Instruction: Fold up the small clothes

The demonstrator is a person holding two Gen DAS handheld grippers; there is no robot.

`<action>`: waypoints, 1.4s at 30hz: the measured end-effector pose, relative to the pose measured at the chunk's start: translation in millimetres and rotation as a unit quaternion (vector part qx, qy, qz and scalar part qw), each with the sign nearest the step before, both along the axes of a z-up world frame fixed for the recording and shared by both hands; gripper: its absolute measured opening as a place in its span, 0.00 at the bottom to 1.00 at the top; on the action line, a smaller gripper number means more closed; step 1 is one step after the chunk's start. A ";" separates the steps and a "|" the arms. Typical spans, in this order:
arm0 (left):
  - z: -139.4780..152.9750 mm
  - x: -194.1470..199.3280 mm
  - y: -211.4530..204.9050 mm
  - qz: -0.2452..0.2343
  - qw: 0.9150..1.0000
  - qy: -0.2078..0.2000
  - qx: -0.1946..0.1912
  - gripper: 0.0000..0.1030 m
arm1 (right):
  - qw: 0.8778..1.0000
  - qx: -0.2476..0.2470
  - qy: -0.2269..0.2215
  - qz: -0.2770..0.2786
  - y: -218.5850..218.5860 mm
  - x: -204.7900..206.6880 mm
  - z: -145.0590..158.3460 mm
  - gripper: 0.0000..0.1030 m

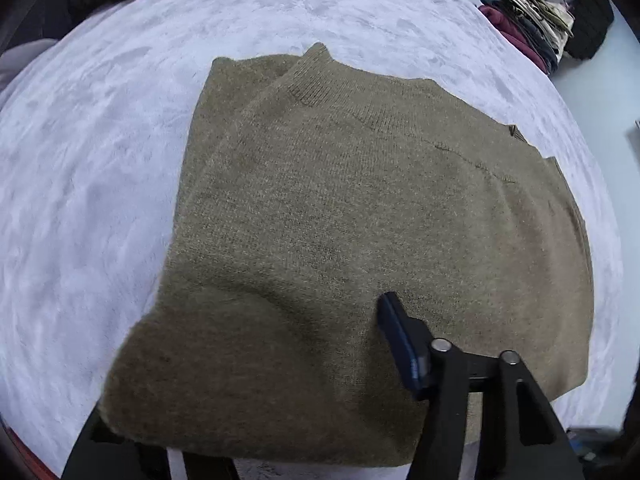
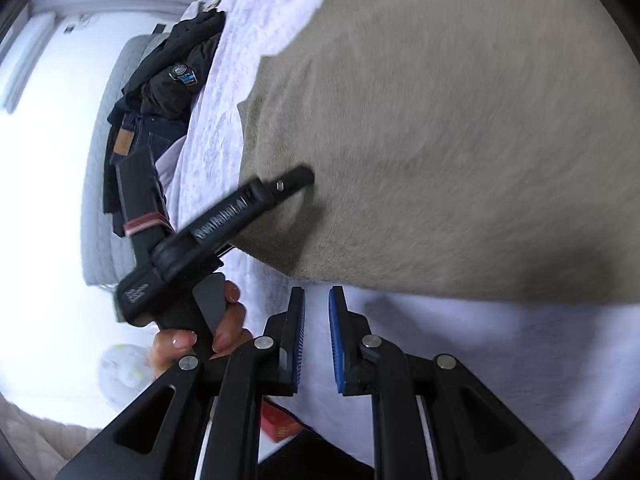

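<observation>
An olive-brown knit sweater [image 1: 352, 220] lies folded on a white fuzzy blanket [image 1: 100, 160]. In the left wrist view one finger [image 1: 396, 332] of my left gripper rests on top of the sweater's near edge; the other finger is hidden under the cloth. In the right wrist view the left gripper [image 2: 296, 180] grips the sweater's [image 2: 460, 140] edge from the left. My right gripper [image 2: 317, 308] hovers over the blanket [image 2: 500, 360] just short of the sweater's edge, jaws slightly apart and empty.
A pile of folded clothes [image 1: 528, 28] and a black bag [image 1: 588, 24] sit at the far right. Dark clothes [image 2: 168, 80] lie at the blanket's far left edge. A red box [image 2: 280, 424] shows under my right gripper.
</observation>
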State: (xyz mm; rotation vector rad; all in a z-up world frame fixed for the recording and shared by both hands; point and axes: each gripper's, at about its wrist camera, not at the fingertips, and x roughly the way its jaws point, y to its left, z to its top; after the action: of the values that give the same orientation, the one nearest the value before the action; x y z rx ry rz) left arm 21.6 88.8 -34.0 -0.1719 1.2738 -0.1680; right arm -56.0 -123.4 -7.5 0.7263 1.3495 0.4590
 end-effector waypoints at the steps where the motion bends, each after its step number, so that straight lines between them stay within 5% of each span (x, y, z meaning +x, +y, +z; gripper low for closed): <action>1: 3.7 -1.7 -2.8 -0.014 1.000 -0.014 0.021 0.38 | 1.000 -0.023 -0.013 0.004 -8.1 3.2 11.9 0.14; 3: 11.2 -8.1 -12.3 -0.049 0.995 -0.048 0.068 0.31 | 0.998 -0.056 -0.032 0.007 -18.7 13.7 30.3 0.17; 5: 17.2 -19.6 -27.6 -0.096 0.982 -0.094 0.130 0.24 | 0.995 -0.089 -0.049 0.015 -24.7 34.2 48.7 0.47; 6: 18.6 -27.5 -36.9 -0.126 0.971 -0.119 0.163 0.24 | 0.993 -0.104 -0.056 0.023 -23.8 48.4 56.5 0.76; 7: 19.9 -32.2 -43.9 -0.145 0.963 -0.135 0.181 0.24 | 0.991 -0.114 -0.060 0.035 -20.0 62.9 62.4 0.83; 12: 19.7 -52.3 -61.2 -0.212 0.933 -0.184 0.226 0.24 | 0.984 -0.107 -0.035 0.136 38.5 148.2 66.7 0.83; 16: 16.8 -52.7 -65.6 -0.223 0.925 -0.192 0.239 0.24 | 0.960 -0.139 0.014 0.243 117.8 200.9 49.1 0.83; 22: 9.8 -51.9 -70.7 -0.227 0.920 -0.198 0.250 0.24 | 0.880 -0.249 0.064 0.398 223.0 218.3 0.6 0.83; 29: 6.6 -47.2 -70.2 -0.219 0.924 -0.191 0.249 0.24 | 0.789 -0.372 0.095 0.481 287.5 203.1 -52.3 0.83; 30: 6.4 -48.4 -70.8 -0.220 0.923 -0.190 0.251 0.24 | 0.780 -0.382 0.095 0.487 289.1 201.4 -56.8 0.81; 31: 6.9 -50.2 -71.4 -0.222 0.923 -0.190 0.251 0.24 | 0.774 -0.390 0.095 0.489 287.9 201.1 -60.0 0.68; 32: 7.3 -50.2 -71.1 -0.224 0.923 -0.188 0.249 0.24 | 0.774 -0.397 0.089 0.486 284.3 202.3 -59.5 0.55; 33: 8.3 -49.4 -70.3 -0.225 0.924 -0.187 0.246 0.24 | 0.778 -0.402 0.079 0.476 277.3 206.2 -55.9 0.22; 34: 9.3 -48.4 -69.2 -0.225 0.926 -0.186 0.240 0.24 | 0.795 -0.384 0.082 0.462 267.4 211.3 -51.5 0.14; 37: 16.7 -48.2 -67.6 -0.225 0.929 -0.192 0.223 0.24 | 0.860 -0.297 0.088 0.406 230.4 224.2 -33.7 0.13; 40: 29.3 -47.5 -67.8 -0.219 0.933 -0.193 0.209 0.24 | 0.909 -0.223 0.072 0.345 187.1 225.0 -11.8 0.13; 42: 44.7 -49.0 -70.9 -0.216 0.933 -0.205 0.200 0.24 | 0.932 -0.183 0.054 0.309 160.6 221.1 4.4 0.13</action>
State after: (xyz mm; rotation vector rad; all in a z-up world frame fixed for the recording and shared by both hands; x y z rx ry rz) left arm -27.4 17.9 10.8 0.4793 0.8865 -0.2994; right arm 165.0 37.2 -3.0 0.0002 1.7064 0.6439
